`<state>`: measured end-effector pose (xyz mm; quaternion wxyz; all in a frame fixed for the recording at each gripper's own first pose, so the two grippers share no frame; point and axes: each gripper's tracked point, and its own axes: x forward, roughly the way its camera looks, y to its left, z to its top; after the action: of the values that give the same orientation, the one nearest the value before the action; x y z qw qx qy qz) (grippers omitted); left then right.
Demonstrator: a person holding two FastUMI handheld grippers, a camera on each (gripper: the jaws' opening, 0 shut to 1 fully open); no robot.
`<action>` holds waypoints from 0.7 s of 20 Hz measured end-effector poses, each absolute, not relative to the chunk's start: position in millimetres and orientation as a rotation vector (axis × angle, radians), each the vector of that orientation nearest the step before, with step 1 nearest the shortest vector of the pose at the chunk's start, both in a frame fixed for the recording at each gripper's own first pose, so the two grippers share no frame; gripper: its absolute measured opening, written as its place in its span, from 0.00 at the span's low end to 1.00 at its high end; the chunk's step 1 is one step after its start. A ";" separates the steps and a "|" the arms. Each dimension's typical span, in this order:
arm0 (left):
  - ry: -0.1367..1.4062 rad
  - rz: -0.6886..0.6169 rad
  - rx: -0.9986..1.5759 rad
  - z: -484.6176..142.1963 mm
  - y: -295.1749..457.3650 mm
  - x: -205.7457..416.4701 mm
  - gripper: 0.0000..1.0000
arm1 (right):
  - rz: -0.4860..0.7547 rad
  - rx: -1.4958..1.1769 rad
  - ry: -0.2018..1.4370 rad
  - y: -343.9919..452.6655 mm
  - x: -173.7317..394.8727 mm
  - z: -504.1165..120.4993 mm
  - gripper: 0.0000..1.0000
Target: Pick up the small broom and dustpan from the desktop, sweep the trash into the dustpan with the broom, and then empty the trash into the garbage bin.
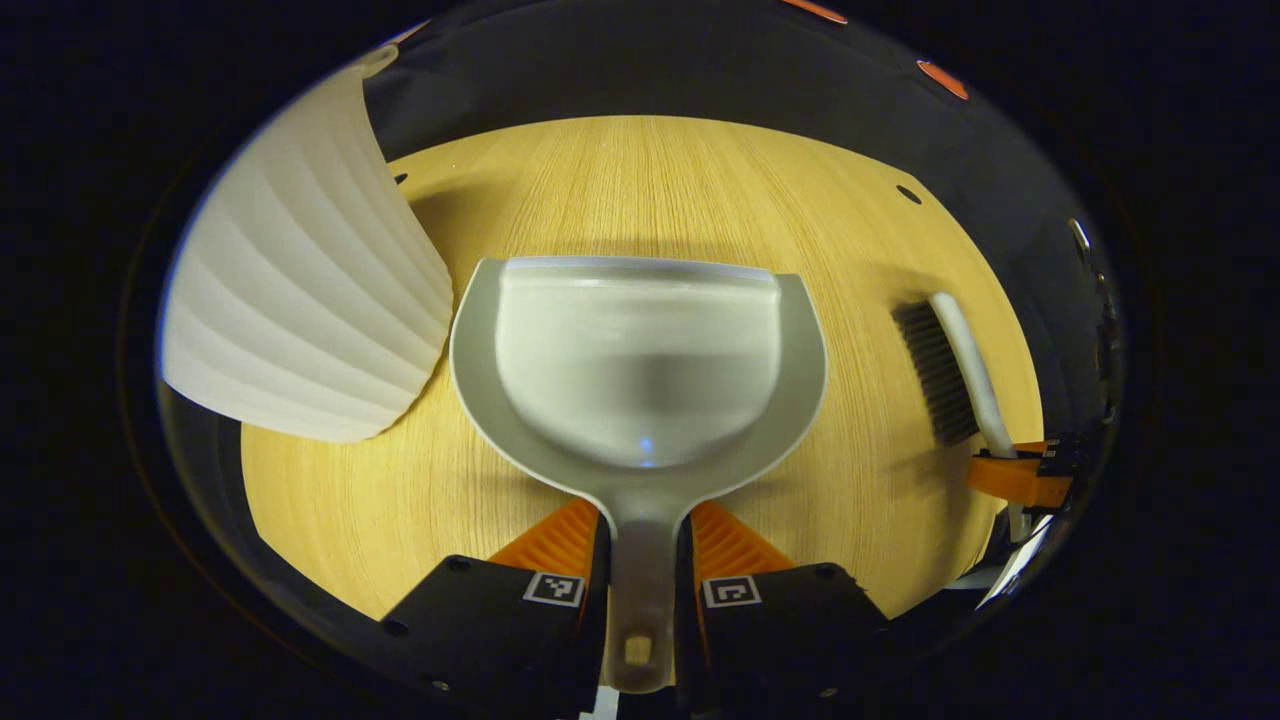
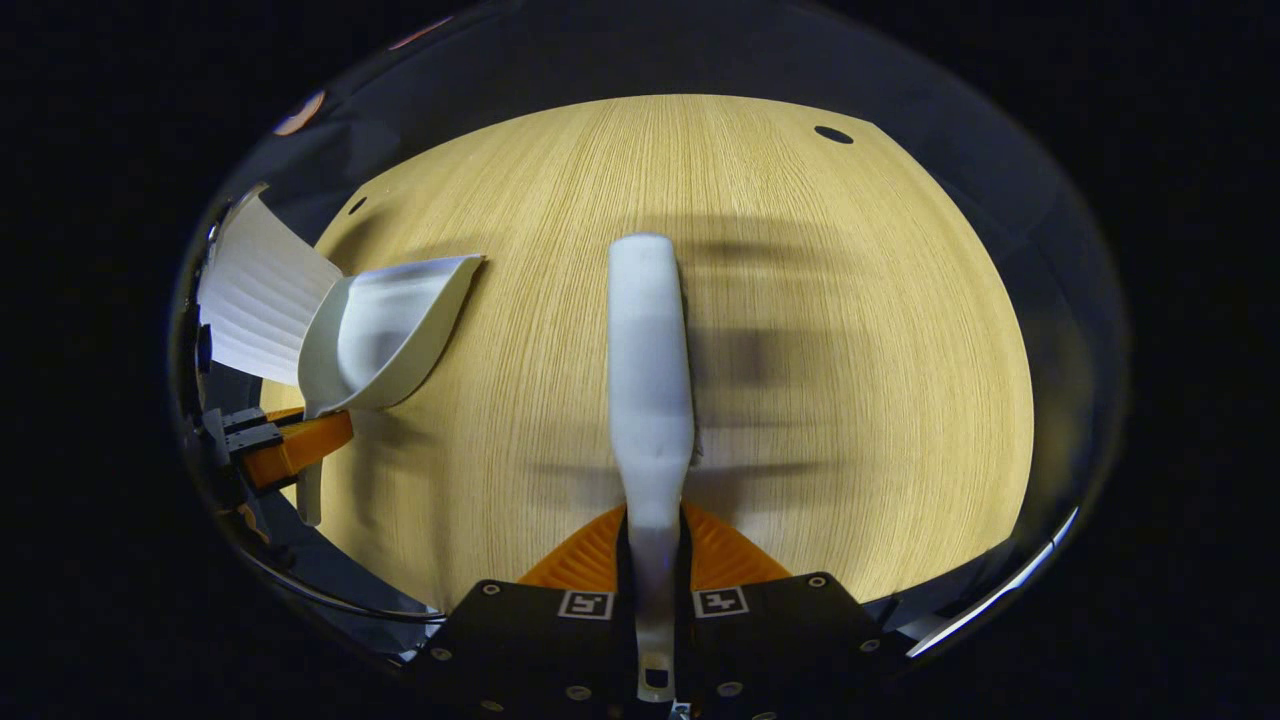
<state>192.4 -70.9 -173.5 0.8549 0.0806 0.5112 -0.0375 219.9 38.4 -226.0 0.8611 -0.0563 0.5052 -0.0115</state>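
A pale grey dustpan (image 1: 640, 360) fills the middle of the left gripper view, its pan empty and held over the wooden desktop (image 1: 650, 180). My left gripper (image 1: 640, 560) is shut on its handle. At the right edge, the broom (image 1: 955, 370) with dark bristles hangs in the other gripper. In the right gripper view the white broom (image 2: 650, 370) points away from me, seen from its back, and my right gripper (image 2: 652, 560) is shut on its handle. The dustpan (image 2: 385, 335) is at the left there, tilted, held by the left gripper (image 2: 290, 445).
A white ribbed garbage bin (image 1: 300, 290) stands at the left of the dustpan, close to its rim; the bin (image 2: 255, 300) is behind the dustpan in the right gripper view. Small dark holes (image 2: 833, 134) mark the far desktop. No trash is visible on the wood.
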 end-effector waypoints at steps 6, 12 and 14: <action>1.083 -0.088 0.209 -144.3 -77.0 187.8 0.33 | -0.013 -0.115 1.055 36.8 220.4 -231.8 0.21; 1.115 -0.110 0.201 -115.7 -90.0 175.4 0.48 | 0.008 -0.128 1.040 37.8 222.5 -234.2 0.38; 1.106 -0.115 0.203 -125.8 -86.2 179.9 0.84 | -0.007 -0.131 1.021 33.6 224.7 -233.2 0.56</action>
<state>179.9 -86.2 -125.8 0.8444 0.0962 0.5242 -0.0543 224.7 33.6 -233.2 0.8706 -0.0624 0.4881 -0.0032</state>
